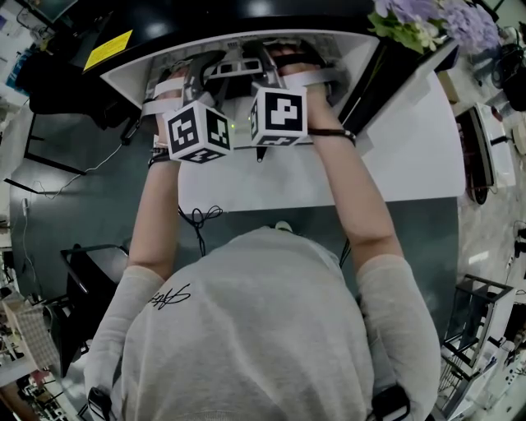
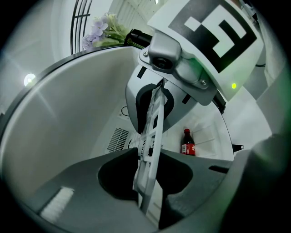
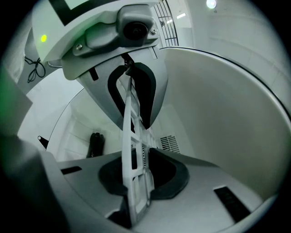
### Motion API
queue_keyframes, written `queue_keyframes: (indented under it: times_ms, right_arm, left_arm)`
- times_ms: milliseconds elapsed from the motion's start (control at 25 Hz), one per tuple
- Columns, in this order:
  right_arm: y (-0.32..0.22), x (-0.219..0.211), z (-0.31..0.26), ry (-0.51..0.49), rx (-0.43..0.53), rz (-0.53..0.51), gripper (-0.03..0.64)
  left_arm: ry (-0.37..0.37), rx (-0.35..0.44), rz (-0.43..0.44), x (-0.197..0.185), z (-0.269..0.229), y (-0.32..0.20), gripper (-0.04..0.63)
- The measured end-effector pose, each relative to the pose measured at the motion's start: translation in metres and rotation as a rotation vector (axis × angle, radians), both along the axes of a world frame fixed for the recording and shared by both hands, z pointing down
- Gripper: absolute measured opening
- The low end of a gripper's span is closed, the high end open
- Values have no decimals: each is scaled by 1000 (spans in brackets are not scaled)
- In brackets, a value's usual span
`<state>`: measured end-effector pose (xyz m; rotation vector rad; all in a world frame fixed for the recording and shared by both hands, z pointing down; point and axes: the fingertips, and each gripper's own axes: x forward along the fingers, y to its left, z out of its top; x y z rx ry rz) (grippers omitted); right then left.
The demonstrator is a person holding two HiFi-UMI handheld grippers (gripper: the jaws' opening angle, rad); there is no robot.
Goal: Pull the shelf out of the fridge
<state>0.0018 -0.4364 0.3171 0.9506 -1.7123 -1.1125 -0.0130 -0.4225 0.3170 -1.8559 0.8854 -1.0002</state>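
A white slatted shelf (image 1: 316,78) lies inside the open fridge (image 1: 246,41), and both grippers reach in from the front to hold it. My left gripper (image 1: 193,78) is shut on the shelf (image 2: 150,150), which stands edge-on between its dark pads (image 2: 113,175). My right gripper (image 1: 267,59) is shut on the same shelf (image 3: 134,182), with its pads (image 3: 170,175) pressed against the slats. Each gripper view shows the other gripper straight across, clamped on the shelf a little further along. The shelf's far end is hidden behind the grippers.
A red-labelled cola bottle (image 2: 188,142) stands at the back of the fridge and looks dark in the right gripper view (image 3: 96,144). The open white fridge door (image 1: 411,140) spreads out to the right. Purple flowers (image 1: 436,20) sit above it. A black cable (image 1: 197,218) lies on the floor.
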Motion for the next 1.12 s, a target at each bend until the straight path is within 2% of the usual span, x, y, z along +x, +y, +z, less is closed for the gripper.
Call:
queue_keyframes:
  times_ms: [1120]
  right_arm:
    - [13,-3,-2,1,0,1,61]
  left_arm:
    - [10,-9,-4,-3,-2,13,75]
